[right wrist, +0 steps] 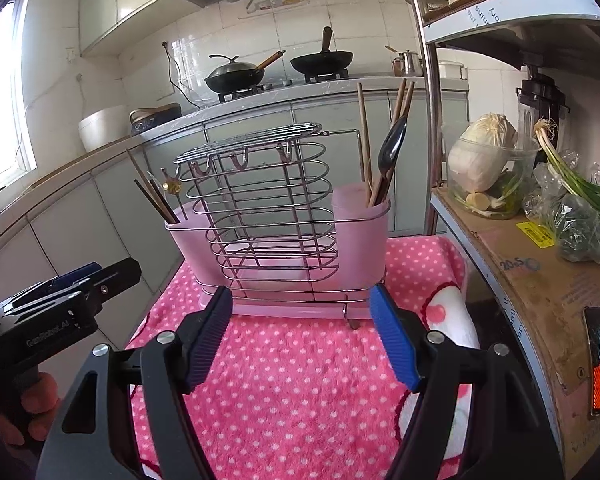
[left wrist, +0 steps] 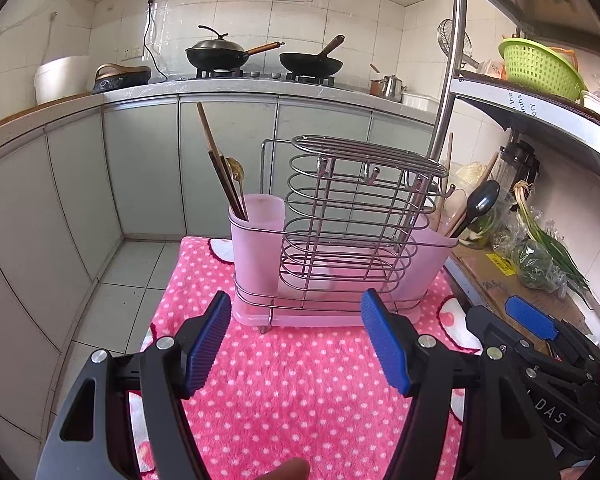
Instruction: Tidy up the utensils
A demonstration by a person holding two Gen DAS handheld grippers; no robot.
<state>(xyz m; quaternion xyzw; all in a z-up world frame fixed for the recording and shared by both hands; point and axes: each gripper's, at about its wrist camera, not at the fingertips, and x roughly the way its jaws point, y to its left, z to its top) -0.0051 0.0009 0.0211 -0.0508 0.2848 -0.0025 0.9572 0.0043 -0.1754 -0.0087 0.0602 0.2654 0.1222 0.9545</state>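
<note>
A pink plastic utensil holder with a wire rack in its middle stands on a pink polka-dot towel. Its left cup holds dark chopsticks and a gold spoon. Its right cup holds a black spoon and wooden chopsticks. My left gripper is open and empty in front of the holder; it also shows in the right wrist view. My right gripper is open and empty, also seen in the left wrist view.
A metal shelf post and shelf stand at the right, with a cardboard-covered shelf, cabbage in a bowl, green onions and a green basket. Counter with two woks lies behind. Tiled floor is left of the towel.
</note>
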